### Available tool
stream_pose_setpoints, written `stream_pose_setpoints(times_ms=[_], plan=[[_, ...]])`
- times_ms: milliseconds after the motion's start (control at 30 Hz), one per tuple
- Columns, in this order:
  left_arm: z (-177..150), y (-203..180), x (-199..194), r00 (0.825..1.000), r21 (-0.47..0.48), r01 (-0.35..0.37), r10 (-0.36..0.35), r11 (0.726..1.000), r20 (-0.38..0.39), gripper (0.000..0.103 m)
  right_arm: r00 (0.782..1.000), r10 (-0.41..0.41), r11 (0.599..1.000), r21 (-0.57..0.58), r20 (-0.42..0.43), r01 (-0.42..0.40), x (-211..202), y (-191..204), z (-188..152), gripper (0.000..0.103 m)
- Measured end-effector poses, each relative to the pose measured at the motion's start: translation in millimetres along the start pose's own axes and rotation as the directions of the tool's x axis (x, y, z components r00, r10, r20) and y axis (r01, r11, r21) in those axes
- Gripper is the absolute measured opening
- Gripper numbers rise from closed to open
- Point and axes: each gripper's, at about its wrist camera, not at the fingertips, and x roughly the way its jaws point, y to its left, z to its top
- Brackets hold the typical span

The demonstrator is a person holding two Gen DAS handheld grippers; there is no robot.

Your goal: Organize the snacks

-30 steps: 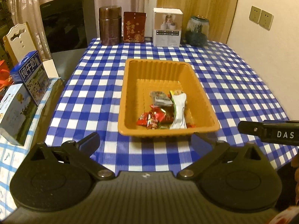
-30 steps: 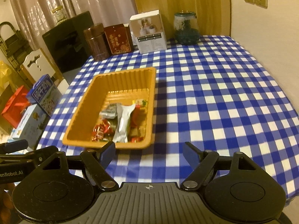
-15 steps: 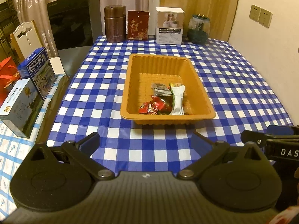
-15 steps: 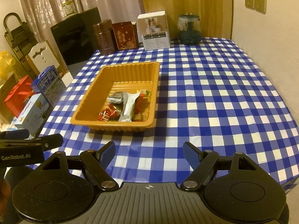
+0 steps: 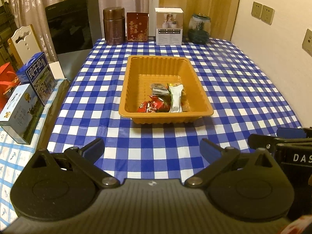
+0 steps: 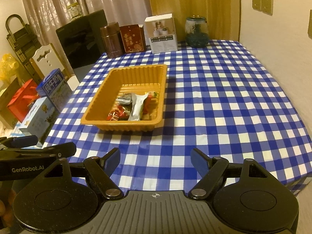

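An orange plastic tray [image 5: 134,89] [image 6: 101,101] sits on the blue-and-white checked tablecloth. Several snack packets lie in its near half: a white packet [image 5: 176,97] [image 6: 137,105], red packets [image 5: 152,106] [image 6: 117,114] and a grey packet [image 5: 159,88]. My left gripper [image 5: 152,149] is open and empty, held above the table's front edge, well short of the tray. My right gripper [image 6: 155,159] is open and empty, also near the front edge, to the right of the tray. Each gripper shows at the edge of the other's view.
A brown canister [image 5: 114,26], a red box [image 5: 137,27], a white box [image 5: 169,26] and a glass jar [image 5: 198,28] stand along the table's far edge. Milk cartons [image 5: 37,78] stand on a side surface to the left. A wall is on the right.
Both grippers have drawn back from the tray toward the table's front edge, so the tray looks farther away. Both stayed open and empty. The snacks have not moved.
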Motion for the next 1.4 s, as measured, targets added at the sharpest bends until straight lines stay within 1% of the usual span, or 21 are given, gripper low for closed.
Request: stream_pose_setpoints(times_ms=[533,1400], plan=[[-7.7,-2.7,-9.0,1.000,0.007,0.009,-0.009,1.000,-0.004,0.103,1.000,-0.006,1.000,-0.022,0.001,0.006,-8.0,1.0,-5.1,0.079],[-4.0,-1.1,-9.1,1.000,0.003,0.012,-0.011,1.000,-0.002,0.103,1.000,-0.007,0.999,-0.032,0.000,0.007,-7.4,0.5,-3.4,0.079]])
